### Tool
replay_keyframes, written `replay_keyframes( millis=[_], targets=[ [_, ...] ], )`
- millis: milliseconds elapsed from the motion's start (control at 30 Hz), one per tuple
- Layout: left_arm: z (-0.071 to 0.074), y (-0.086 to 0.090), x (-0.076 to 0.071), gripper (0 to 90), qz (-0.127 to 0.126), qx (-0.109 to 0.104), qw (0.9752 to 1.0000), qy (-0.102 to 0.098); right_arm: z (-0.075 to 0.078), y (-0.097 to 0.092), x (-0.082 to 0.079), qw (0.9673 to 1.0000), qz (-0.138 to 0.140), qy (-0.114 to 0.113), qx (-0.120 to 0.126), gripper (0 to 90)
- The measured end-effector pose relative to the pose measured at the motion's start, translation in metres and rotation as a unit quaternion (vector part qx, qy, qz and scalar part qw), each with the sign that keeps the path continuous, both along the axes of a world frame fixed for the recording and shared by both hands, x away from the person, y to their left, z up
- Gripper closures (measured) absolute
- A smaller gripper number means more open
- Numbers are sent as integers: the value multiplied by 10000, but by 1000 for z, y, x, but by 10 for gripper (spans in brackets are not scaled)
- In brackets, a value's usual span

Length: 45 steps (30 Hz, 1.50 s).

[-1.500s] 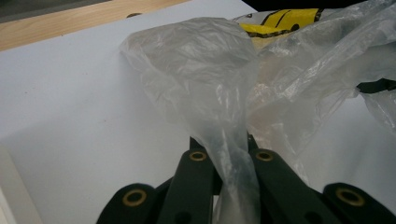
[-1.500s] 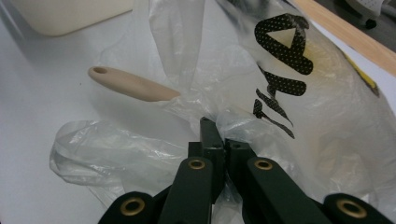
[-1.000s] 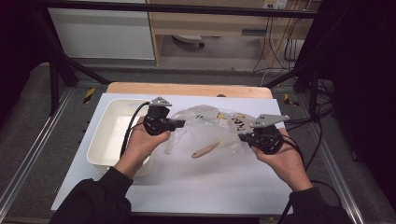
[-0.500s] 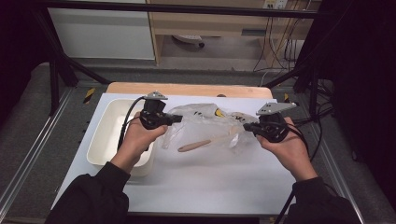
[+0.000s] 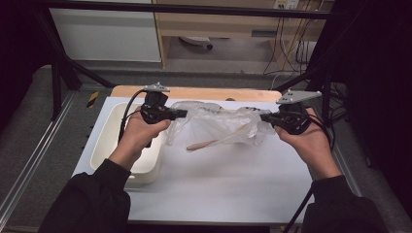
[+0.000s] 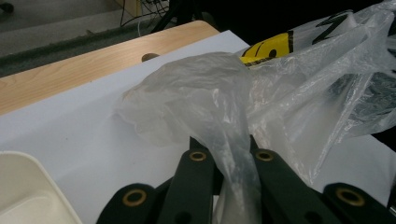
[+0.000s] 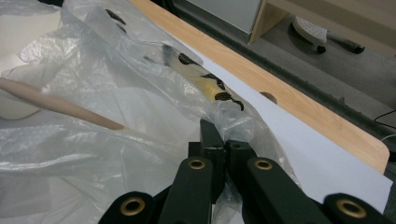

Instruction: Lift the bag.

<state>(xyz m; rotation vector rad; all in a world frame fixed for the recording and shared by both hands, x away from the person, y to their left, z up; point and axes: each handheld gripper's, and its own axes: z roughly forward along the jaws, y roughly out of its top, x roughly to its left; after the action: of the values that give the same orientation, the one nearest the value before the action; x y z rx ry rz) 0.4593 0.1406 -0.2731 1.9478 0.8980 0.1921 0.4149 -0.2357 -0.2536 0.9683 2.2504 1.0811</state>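
A clear plastic bag [image 5: 218, 125] hangs stretched between the two grippers above the white table [image 5: 233, 184]. The left gripper [image 5: 182, 114] pinches one end of it and the right gripper [image 5: 265, 117] pinches the other. A wooden spoon [image 5: 214, 142] lies inside the bag, its bowl poking out low, near the cream tub [image 5: 109, 145].

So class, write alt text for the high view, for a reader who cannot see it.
Two hand-held grippers, left and right, stretch a clear plastic bag above a white table. A wooden spoon lies inside the bag.
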Motion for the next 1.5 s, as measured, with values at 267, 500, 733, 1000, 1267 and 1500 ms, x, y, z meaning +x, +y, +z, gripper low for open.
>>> replay_keyframes(
  millis=[267,500,733,1000,1267,1500],
  targets=[
    [13,-3,2,900,-57,-41,9999,-82,17,-2,12,9999,-81,-77,10,900],
    [24,-4,4,900,-130,-181,9997,-94,32,-5,19,9997,-166,-158,82,900],
    [35,-1,3,900,-174,-317,9993,-72,37,-10,26,9995,-264,-152,76,900],
    [52,2,3,900,-143,-314,9992,-178,33,-9,34,9996,-272,-93,52,900],
    [68,-2,10,900,-97,-430,9989,-155,46,-12,37,9993,-350,-141,22,900],
    [84,-11,14,900,-127,-526,9983,-200,53,-18,43,9988,-459,-146,7,900]
  ],
)
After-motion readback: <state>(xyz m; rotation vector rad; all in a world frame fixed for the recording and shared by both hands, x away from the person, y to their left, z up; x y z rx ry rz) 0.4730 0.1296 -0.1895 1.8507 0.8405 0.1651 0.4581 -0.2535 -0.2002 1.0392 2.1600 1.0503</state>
